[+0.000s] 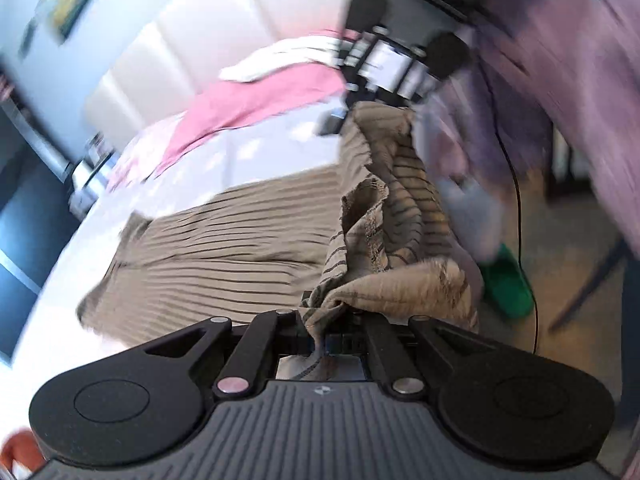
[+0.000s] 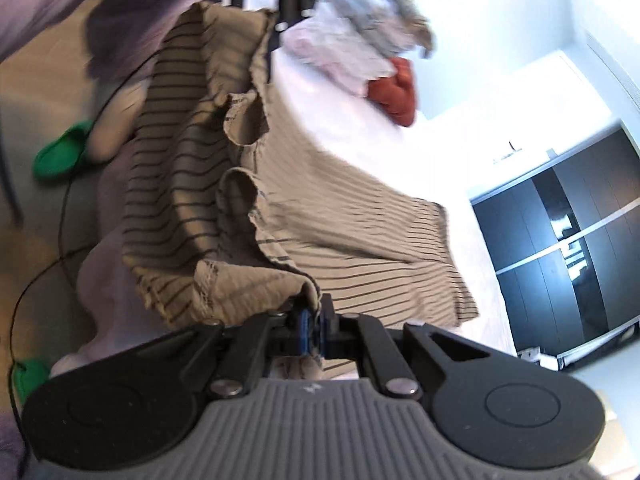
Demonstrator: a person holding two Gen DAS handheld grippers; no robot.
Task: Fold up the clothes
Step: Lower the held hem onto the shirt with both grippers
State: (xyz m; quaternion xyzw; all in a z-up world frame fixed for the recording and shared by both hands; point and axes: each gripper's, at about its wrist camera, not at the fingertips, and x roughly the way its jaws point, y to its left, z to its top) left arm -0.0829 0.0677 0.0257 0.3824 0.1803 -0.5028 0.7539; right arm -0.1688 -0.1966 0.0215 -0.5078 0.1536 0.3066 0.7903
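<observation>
Two clothes heaps [image 2: 360,40] behind shirt [image 2: 340,220]

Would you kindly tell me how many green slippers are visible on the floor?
2. In the right wrist view, one green slipper lies left of the striped beige garment; another peeks in at the lower-left edge, partly hidden.

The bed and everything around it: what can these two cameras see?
striped garment: one, tan with dark stripes, half on the bed, near edge lifted
bed: one, white cover
pink cloth: one, far end of bed
clothes pile: one, pale, with a red piece
slippers: two, green, on the person's feet
cabinet: one, dark, by the wall
left gripper: shut on the garment
right gripper: shut on the garment
</observation>
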